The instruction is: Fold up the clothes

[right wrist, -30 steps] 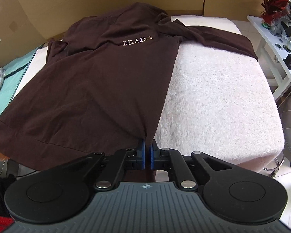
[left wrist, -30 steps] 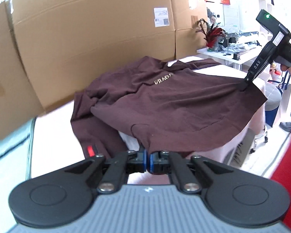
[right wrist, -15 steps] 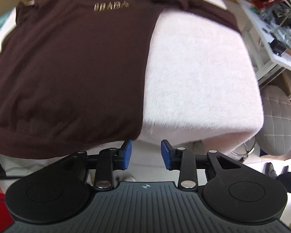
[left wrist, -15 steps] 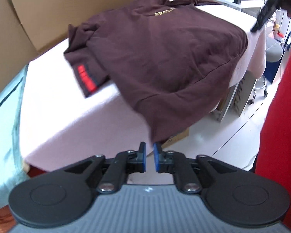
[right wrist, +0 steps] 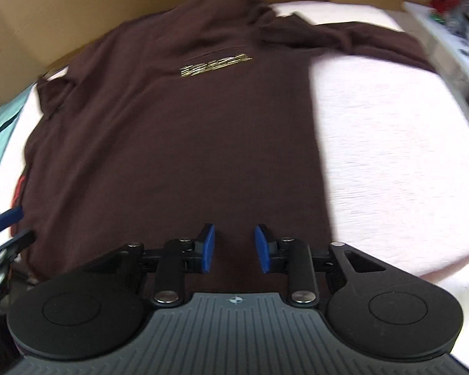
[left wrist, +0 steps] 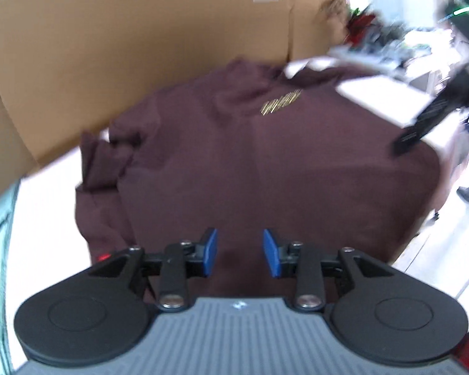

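Sweatshirt (right wrist: 178,143) flat on pink table (right wrist: 390,143), both grippers' jaws apart, holding nothing.

The left wrist camera sat low behind its own left gripper (left wrist: 240,252), close over the near hem of the maroon shirt (left wrist: 265,162), and faced toward 12 o'clock at the cardboard wall (left wrist: 125,47). The right gripper (left wrist: 422,125) entered that view at 2 o'clock. The right wrist camera looked from behind its own gripper (right wrist: 234,247), tilted more steeply down, close over the same shirt (right wrist: 178,143) and the pink towel (right wrist: 390,143). Both views shared the shirt, its gold lettering (right wrist: 215,65) and the cardboard beyond; both were motion-blurred.
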The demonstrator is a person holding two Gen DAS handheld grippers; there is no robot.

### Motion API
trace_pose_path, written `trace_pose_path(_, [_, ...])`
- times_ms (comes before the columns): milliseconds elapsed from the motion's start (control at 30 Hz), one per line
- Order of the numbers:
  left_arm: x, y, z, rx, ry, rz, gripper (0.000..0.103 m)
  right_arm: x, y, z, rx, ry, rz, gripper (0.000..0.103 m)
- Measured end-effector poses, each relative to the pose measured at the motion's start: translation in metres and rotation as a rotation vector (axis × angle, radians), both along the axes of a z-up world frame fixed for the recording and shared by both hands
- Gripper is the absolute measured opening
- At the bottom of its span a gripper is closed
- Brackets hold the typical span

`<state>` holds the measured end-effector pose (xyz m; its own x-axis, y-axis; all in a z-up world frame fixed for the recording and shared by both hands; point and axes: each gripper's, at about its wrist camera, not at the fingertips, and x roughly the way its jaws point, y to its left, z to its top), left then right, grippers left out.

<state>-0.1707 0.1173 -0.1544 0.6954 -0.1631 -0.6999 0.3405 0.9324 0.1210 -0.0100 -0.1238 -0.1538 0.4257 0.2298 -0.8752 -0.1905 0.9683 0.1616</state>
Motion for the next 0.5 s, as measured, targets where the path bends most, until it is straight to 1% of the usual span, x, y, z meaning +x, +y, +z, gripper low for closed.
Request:
trace_pose_path(33, [-0.001, 0.008, -0.003, -0.043, -0.008, 0.022, 0.049, -0.001, -0.006, 0.0, -0.01, -0.004, -0.016, 0.023])
trace_pose_path(100, [-0.006, 0.023, -0.008, -0.111, -0.02, 0.024, 0.053, -0.003, -0.012, -0.001, -0.006, -0.013, -0.02, 0.023])
trace_pose_path(133, [-0.009, 0.027, -0.009, -0.117, -0.027, 0.004, 0.053, -0.005, -0.011, -0.002, -0.012, -0.021, -0.023, 0.023])
trace_pose_path(200, [-0.01, 0.025, -0.006, -0.092, -0.03, -0.039, 0.054, -0.008, -0.007, -0.003, -0.035, -0.04, -0.034, 0.023])
trace_pose_path(233, [-0.008, 0.024, -0.004, -0.092, -0.016, -0.042, 0.054, -0.01, -0.001, -0.003, -0.057, -0.053, -0.039, 0.026])
trace_pose_path(267, [-0.006, 0.023, -0.002, -0.096, 0.002, -0.042, 0.055, -0.013, 0.004, -0.003, -0.077, -0.066, -0.039, 0.036])
trace_pose_path(300, [-0.002, 0.022, 0.001, -0.106, 0.014, -0.04, 0.058, -0.017, 0.01, -0.004, -0.084, -0.075, -0.029, 0.046])
trace_pose_path(333, [0.0, 0.022, 0.006, -0.112, -0.006, -0.037, 0.063, -0.018, 0.015, -0.006, -0.073, -0.067, 0.001, 0.074])
trace_pose_path(367, [0.002, 0.022, 0.011, -0.117, -0.037, -0.034, 0.065, -0.019, 0.022, -0.008, -0.082, -0.057, 0.035, 0.093])
trace_pose_path(400, [0.009, 0.021, 0.017, -0.124, -0.058, -0.034, 0.069, -0.021, 0.029, -0.01, -0.108, -0.05, 0.066, 0.093])
trace_pose_path(433, [0.016, 0.019, 0.023, -0.131, -0.075, -0.035, 0.076, -0.02, 0.032, -0.007, -0.115, -0.059, 0.08, 0.088])
trace_pose_path(467, [0.024, 0.018, 0.029, -0.138, -0.093, -0.036, 0.081, -0.018, 0.033, -0.002, -0.108, -0.079, 0.083, 0.073])
trace_pose_path(500, [0.034, 0.016, 0.034, -0.145, -0.106, -0.031, 0.088, -0.015, 0.035, 0.004, -0.101, -0.099, 0.085, 0.04])
